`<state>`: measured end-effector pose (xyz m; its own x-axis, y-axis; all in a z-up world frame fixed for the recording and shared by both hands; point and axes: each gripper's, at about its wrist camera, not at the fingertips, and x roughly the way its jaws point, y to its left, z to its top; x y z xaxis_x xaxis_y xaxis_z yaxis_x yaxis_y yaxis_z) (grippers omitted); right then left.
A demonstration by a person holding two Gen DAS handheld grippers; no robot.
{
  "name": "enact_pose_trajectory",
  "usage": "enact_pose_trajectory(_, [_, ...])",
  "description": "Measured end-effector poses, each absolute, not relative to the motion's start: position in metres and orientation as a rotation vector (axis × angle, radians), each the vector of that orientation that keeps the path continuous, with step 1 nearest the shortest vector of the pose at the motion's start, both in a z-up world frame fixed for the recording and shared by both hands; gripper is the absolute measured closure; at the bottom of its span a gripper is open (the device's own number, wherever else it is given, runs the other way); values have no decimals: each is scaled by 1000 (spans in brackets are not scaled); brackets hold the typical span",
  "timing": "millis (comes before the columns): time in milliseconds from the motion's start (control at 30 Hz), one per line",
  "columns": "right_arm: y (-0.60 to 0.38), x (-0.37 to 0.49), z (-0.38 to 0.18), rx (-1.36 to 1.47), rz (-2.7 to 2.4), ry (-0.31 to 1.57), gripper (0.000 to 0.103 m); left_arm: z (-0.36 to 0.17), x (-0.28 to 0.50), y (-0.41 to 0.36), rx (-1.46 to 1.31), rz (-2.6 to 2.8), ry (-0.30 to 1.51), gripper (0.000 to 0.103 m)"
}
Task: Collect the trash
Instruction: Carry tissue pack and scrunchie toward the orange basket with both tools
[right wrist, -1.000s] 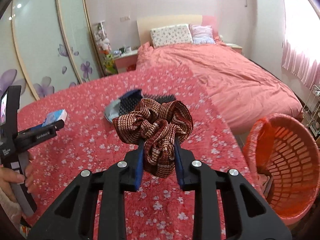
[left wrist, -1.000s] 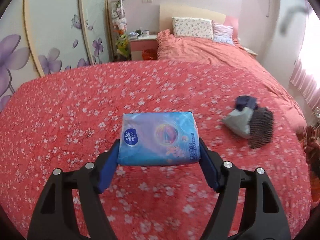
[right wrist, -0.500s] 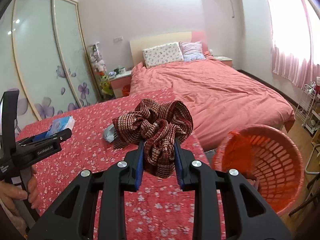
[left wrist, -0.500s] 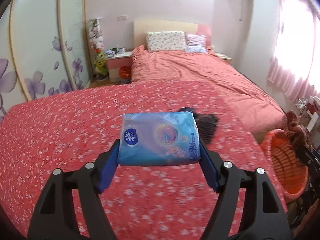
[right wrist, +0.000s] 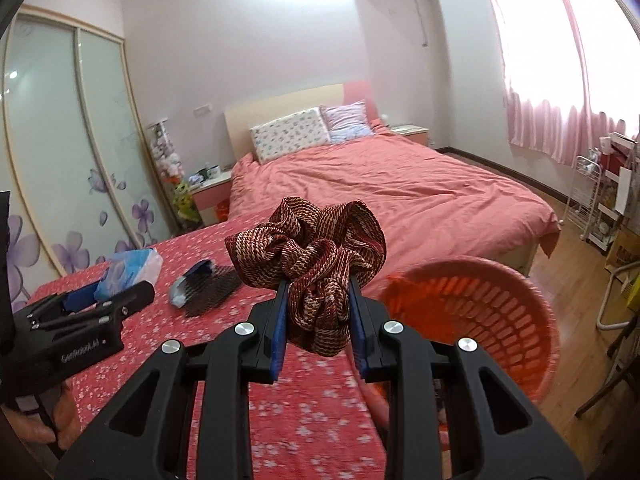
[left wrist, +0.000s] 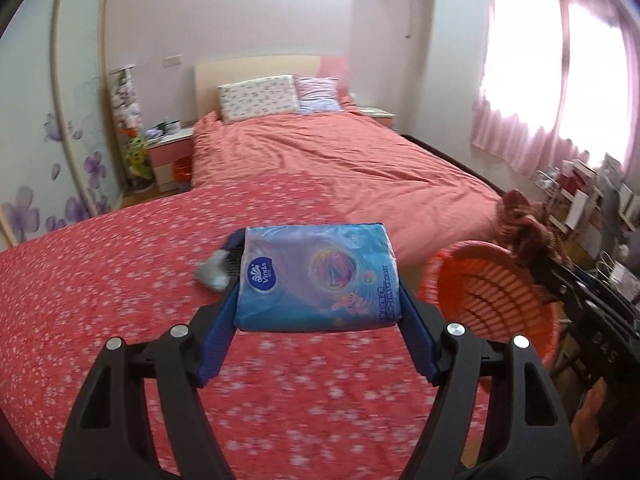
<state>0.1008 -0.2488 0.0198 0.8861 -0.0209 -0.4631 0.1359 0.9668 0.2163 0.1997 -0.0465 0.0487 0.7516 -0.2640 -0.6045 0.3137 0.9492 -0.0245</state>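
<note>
My left gripper (left wrist: pixel 318 304) is shut on a blue tissue pack (left wrist: pixel 316 276) and holds it above the red flowered bedspread (left wrist: pixel 120 280). My right gripper (right wrist: pixel 318 316) is shut on a dark red woven scrunchie (right wrist: pixel 308 256), held just left of the orange basket (right wrist: pixel 480 320). In the left wrist view the basket (left wrist: pixel 492 292) stands at the right with the scrunchie (left wrist: pixel 528 236) over its far rim. The tissue pack also shows in the right wrist view (right wrist: pixel 132 272), in the left gripper (right wrist: pixel 100 312).
A grey-blue item with a black mesh piece (right wrist: pixel 208 288) lies on the bedspread near the bed's right edge, partly hidden behind the pack in the left wrist view (left wrist: pixel 214 272). A second bed (right wrist: pixel 380 188), nightstand (left wrist: pixel 168 152), wardrobe doors and a wire shelf rack (right wrist: pixel 600 208) surround.
Both grippers have swung right toward the orange basket, still holding their items. The basket is now close beside the right gripper and large in the left view.
</note>
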Motion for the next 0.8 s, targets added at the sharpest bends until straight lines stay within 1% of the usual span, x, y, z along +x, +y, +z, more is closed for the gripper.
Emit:
enact_pose_trajectory(267, [-298, 89, 10, 313, -162, 463, 76, 39, 186, -109, 109, -440, 651, 31])
enact_pose_trajectory(467, [-327, 91, -2, 360, -208, 472, 76, 22, 183, -153, 135, -515, 675, 31])
enact_pose_trajectory(800, [-356, 89, -16, 404, -253, 469, 76, -2, 190, -199, 155, -598, 700, 31])
